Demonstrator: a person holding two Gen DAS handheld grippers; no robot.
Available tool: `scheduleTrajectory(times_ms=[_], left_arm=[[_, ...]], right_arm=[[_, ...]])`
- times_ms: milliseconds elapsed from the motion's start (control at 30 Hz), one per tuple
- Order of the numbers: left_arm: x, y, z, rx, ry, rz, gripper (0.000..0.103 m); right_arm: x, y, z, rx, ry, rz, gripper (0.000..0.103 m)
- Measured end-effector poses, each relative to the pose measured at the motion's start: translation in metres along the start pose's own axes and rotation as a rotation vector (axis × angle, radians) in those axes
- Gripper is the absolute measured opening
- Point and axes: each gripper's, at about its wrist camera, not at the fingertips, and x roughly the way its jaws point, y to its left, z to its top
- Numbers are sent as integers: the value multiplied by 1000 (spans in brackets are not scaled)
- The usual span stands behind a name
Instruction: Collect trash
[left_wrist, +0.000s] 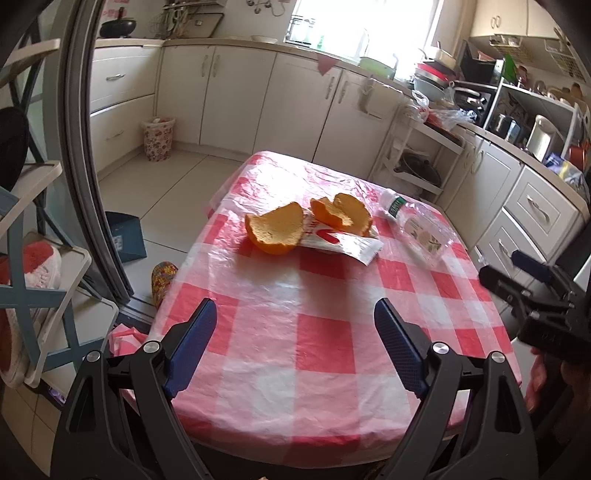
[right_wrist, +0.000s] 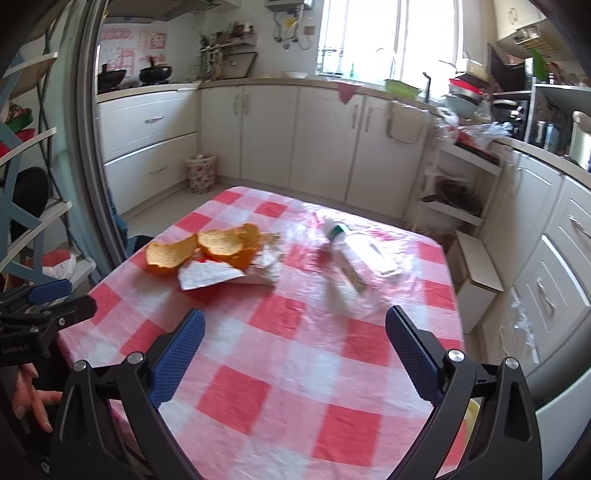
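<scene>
Peels (left_wrist: 273, 230), wrapper (left_wrist: 343, 243), bottle (left_wrist: 413, 221) mid-bench (left_wrist: 314, 350), clustered. Left claw (left_wrist: 295, 314), right claw (right_wrist: 295, 325) both wide, empty. Peels light, brittle: pinch rim. Bottle crushed, slippery: grip neck.

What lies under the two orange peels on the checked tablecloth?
A white wrapper with red print lies under the orange peels, on the checked tablecloth. Its middle is covered, so nothing beneath shows.

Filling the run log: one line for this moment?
left tool open, empty | right tool open, empty | peels, wrapper, bottle on table
</scene>
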Motion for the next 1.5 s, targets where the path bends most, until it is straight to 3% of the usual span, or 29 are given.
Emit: scheduleTrajectory(times_ms=[100,267,367,567,700,833,1000,1067,1133,1233,1300,1500], left_arm=[[5,11,6,-33,-2,-21,83],[16,28,17,-103,-5,-37,83],[26,33,26,-146,-8,-51,83],[51,30,47,-148,-8,-7,83],[75,32,60,-190,12,22,83],[99,39,66,-234,43,50,83],[126,38,70,-233,82,75,83],[133,37,70,-227,94,75,77],[141,37,70,-228,116,68,66],[151,35,66,-219,151,50,27],[154,33,62,-202,162,40,14],[139,24,50,-162,173,2,5]], right_arm=[[16,14,5,-2,31,71,94],[56,10,10,198,137,277,92],[81,1,10,329,202,365,84],[120,-9,3,491,290,451,74],[128,-11,1,535,314,480,66],[142,-11,-1,594,340,514,51],[143,-16,-2,625,355,562,19],[141,-9,1,604,354,570,9],[136,-8,4,580,346,571,7],[129,-13,5,567,330,567,4],[122,-22,3,565,318,562,3],[115,-43,-5,571,315,528,3]])
